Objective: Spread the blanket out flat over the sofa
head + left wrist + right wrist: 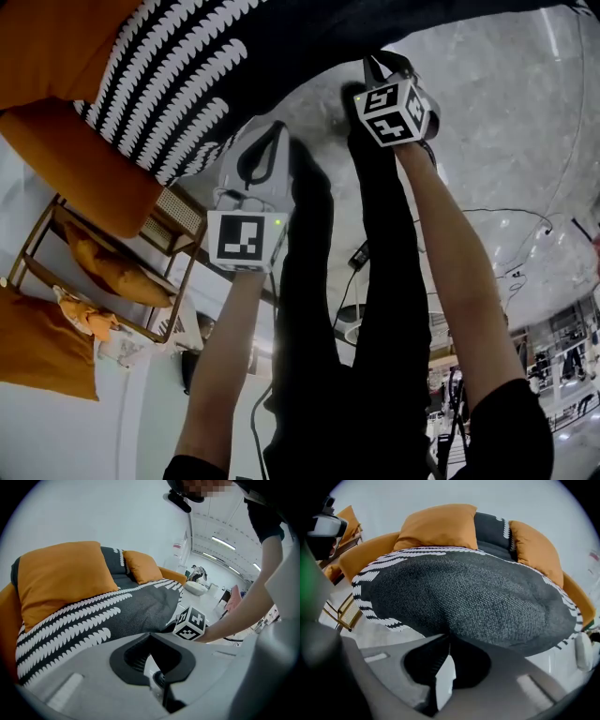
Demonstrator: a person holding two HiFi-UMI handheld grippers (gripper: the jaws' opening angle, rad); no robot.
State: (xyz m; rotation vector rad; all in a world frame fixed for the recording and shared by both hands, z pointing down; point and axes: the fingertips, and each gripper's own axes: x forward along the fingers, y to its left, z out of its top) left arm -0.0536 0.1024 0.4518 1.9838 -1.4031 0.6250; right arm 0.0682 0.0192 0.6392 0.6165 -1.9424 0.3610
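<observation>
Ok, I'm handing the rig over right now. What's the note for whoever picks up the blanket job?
Tools: left tool is shut on the front edge of the blanket; right tool is shut on the same edge, further along.
Things: blanket lies over the seat of the orange sofa and runs up the back between two cushions.
Done: blanket is on the sofa, front edge gripped.
Left: the middle bulges, so probably draw the edge taut, smooth it flat, then let go.

The right gripper pinches the near edge of the grey blanket draped over the orange sofa, below far cushions.
</observation>
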